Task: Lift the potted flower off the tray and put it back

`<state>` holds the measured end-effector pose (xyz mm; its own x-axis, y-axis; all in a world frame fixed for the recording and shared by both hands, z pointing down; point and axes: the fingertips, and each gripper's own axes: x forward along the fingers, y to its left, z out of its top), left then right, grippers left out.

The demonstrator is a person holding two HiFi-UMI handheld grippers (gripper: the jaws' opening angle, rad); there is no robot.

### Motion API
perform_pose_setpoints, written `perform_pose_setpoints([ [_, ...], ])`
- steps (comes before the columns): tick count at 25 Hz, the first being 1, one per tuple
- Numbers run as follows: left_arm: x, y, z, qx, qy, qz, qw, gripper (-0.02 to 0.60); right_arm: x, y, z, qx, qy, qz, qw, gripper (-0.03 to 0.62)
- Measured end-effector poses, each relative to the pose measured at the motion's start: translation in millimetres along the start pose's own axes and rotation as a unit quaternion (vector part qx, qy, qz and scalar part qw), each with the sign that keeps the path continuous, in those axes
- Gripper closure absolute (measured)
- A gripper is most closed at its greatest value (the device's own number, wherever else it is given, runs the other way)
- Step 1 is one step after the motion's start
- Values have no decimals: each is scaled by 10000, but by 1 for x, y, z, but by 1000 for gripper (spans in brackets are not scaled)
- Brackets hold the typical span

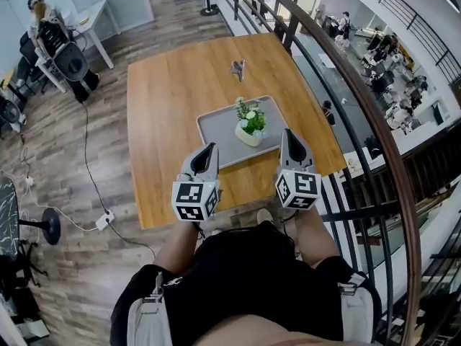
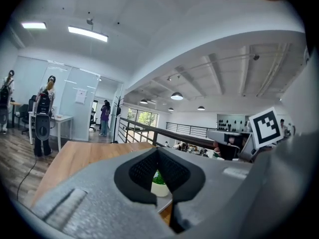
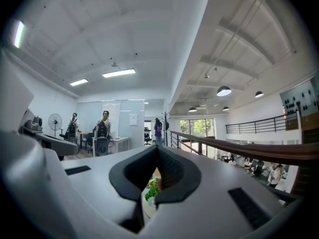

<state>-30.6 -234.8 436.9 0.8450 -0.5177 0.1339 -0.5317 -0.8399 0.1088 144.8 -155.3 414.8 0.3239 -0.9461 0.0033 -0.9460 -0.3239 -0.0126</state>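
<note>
The potted flower (image 1: 250, 125) stood upright on the grey tray (image 1: 216, 132), toward the tray's right end, near the desk's (image 1: 162, 99) near edge. The left gripper (image 1: 210, 148) and right gripper (image 1: 289, 134) hovered at that near edge, flanking the tray's near corners, each with jaws pressed together and empty. A small metal object (image 1: 237, 69) lay beyond the tray, toward the far edge.

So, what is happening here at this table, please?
A person holds a gripper in each hand over the near edge of the wooden table. The left gripper and the right gripper are both shut and empty, pointing toward the potted flower. It stands on the grey tray, not yet lifted.
</note>
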Motion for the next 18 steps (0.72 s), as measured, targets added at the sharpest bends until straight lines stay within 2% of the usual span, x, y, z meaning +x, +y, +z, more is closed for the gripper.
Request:
perform_pose_setpoints([
  [3, 13, 2, 6, 120, -1, 350, 9993, 569, 24, -10, 3, -49, 10, 406, 9992, 595],
  [7, 29, 2, 13, 77, -53, 647, 9979, 569, 49, -28, 4, -84, 23, 650, 9978, 595],
  [13, 46, -5, 15, 65, -35, 901, 9959, 569, 70, -47, 1, -95, 61, 1053, 9944, 595],
  [18, 51, -6, 9, 58, -6, 1122, 9937, 569, 80, -54, 0, 2, -156, 1482, 9888, 595],
])
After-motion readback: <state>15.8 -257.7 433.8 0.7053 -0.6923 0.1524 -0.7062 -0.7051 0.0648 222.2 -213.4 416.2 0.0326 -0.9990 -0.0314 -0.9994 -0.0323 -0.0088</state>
